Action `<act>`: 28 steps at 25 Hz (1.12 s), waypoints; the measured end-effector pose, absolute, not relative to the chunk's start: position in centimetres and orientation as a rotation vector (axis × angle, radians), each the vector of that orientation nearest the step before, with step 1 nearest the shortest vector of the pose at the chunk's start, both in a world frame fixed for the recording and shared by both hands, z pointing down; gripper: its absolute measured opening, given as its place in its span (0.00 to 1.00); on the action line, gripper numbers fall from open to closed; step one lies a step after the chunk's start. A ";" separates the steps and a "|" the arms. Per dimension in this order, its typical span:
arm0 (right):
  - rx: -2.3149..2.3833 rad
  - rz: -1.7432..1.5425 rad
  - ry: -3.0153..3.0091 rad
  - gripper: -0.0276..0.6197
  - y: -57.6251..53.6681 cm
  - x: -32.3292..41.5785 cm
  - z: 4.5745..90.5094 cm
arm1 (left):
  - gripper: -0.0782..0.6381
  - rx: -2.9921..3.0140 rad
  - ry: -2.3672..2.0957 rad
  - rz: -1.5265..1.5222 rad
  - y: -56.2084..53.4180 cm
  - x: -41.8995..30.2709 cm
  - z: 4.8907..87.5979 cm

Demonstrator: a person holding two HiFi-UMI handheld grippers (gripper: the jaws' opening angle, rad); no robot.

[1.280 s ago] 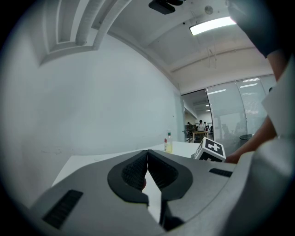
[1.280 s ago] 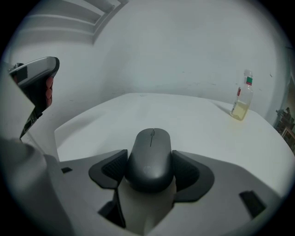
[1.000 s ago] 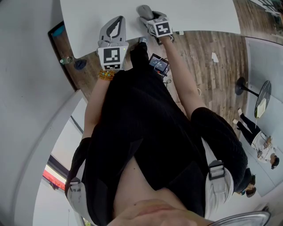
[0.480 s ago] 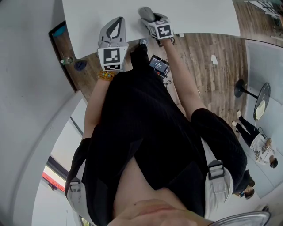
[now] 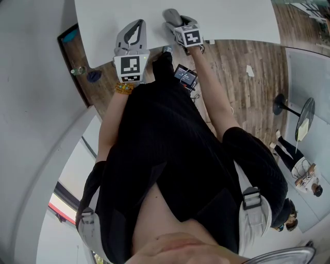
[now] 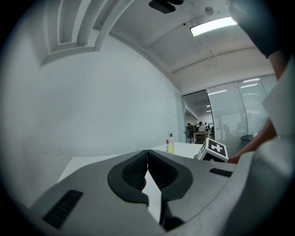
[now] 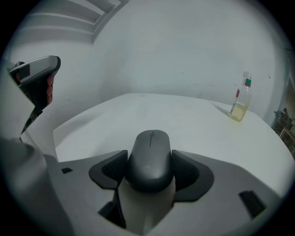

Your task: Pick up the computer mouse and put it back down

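Note:
A dark grey computer mouse [image 7: 150,159] sits between the black pads [image 7: 112,169] of my right gripper [image 7: 150,174], which is shut on its sides over the white table [image 7: 193,117]. I cannot tell whether the mouse touches the tabletop. In the head view the mouse [image 5: 171,15] shows just past the right gripper [image 5: 176,22] near the table's front edge [image 5: 232,20]. My left gripper [image 5: 136,25] hovers to its left, shut and holding nothing, its pads meeting in the left gripper view [image 6: 147,159].
A small bottle of yellowish liquid [image 7: 241,99] stands far back on the table. A small screen device [image 5: 184,75] hangs at the person's front. Wooden floor [image 5: 242,77] lies below, with a round side table [image 5: 307,114] and people at the right.
The right gripper with the mouse has drifted slightly to the right in the head view. The left gripper has stayed in place.

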State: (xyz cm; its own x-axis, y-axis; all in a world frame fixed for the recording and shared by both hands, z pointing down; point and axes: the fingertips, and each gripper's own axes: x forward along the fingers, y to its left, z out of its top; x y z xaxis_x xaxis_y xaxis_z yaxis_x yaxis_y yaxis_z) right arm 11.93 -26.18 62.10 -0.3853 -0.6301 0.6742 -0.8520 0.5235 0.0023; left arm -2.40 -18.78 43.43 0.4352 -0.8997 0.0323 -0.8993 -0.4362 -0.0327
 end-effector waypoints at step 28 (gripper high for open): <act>1.310 0.354 -2.230 0.49 -26.4 12.7 56.5 | 0.13 -2.649 1.624 -0.064 -18.3 -1.4 42.9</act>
State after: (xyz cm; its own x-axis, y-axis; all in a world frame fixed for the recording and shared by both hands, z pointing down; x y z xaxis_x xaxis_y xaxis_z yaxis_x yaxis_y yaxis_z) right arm 12.73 -26.38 56.49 -0.3931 -0.7298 0.5593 -0.8672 0.4965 0.0384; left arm -1.37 -18.34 42.91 0.4531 -0.8913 0.0173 -0.8899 -0.4534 -0.0507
